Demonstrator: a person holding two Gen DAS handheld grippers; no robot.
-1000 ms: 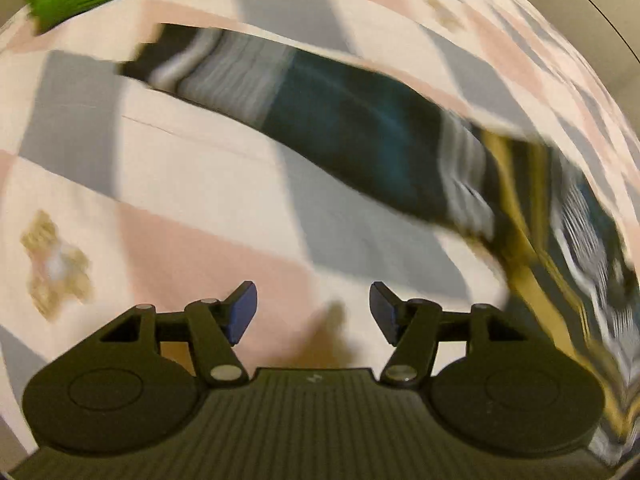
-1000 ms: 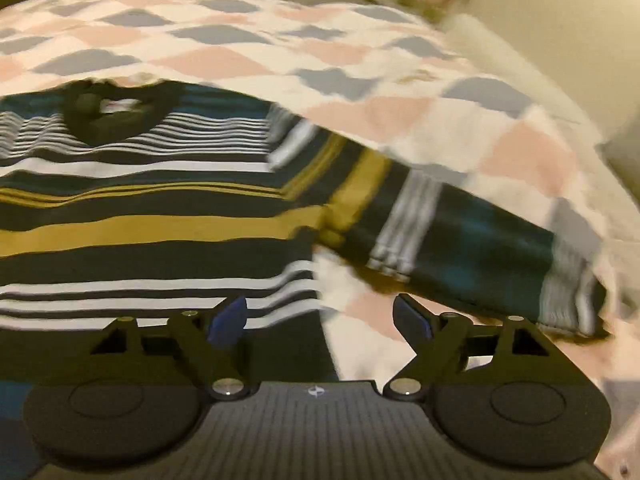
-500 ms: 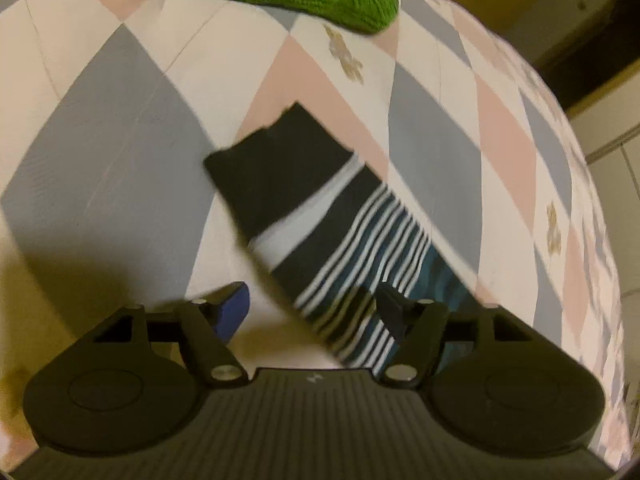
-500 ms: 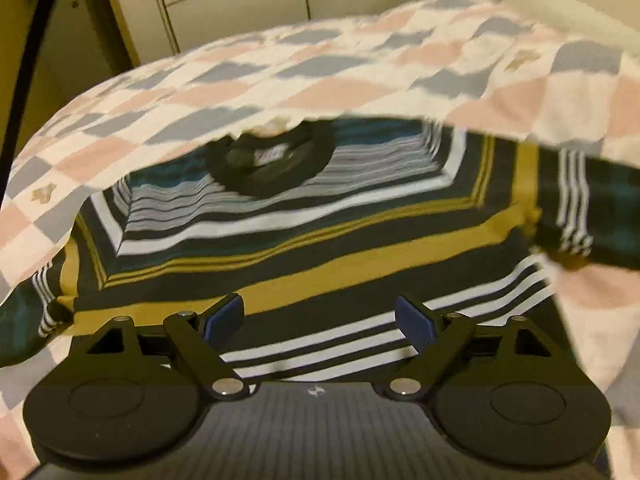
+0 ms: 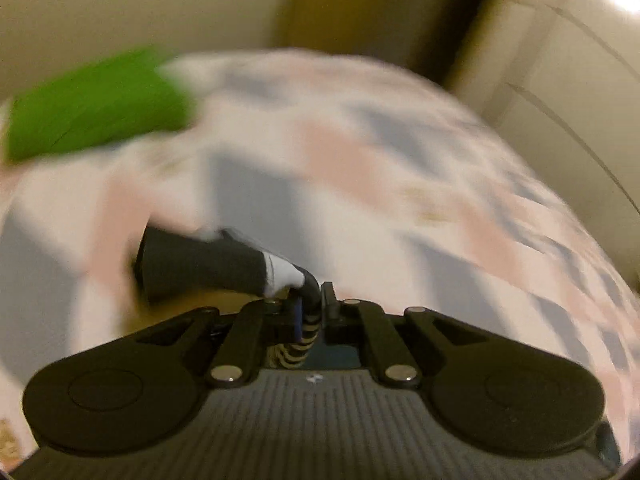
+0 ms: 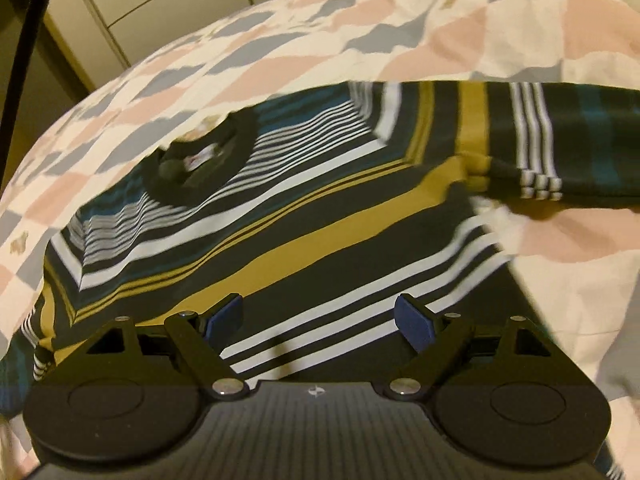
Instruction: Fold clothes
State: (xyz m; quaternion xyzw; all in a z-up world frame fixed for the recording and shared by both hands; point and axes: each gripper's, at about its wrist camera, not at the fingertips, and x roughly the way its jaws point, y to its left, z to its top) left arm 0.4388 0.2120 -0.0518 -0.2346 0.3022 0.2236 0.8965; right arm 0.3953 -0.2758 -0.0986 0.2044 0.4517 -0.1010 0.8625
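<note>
My left gripper [image 5: 310,300] has its jaws pinching the sleeve cuff [image 5: 224,266] of the striped sweater [image 6: 280,216], which lies face-up on the quilted bed [image 6: 520,32]; right gripper [image 6: 320,316] hangs over the chest w/ jaws spread, holding nothing; to do this fold well I'd carry the cuff across the body in a low arc, keep the sleeve taut so it lands flat and parallel to the hem, and use the right side to pin the shoulder line if the body drags; vs 0.5 s ago the left jaws were apart w/ the cuff lying between them, now they're clamped and the view is lifted and blurred, green knit [image 5: 96,108] farther off; right view barely shifted
</note>
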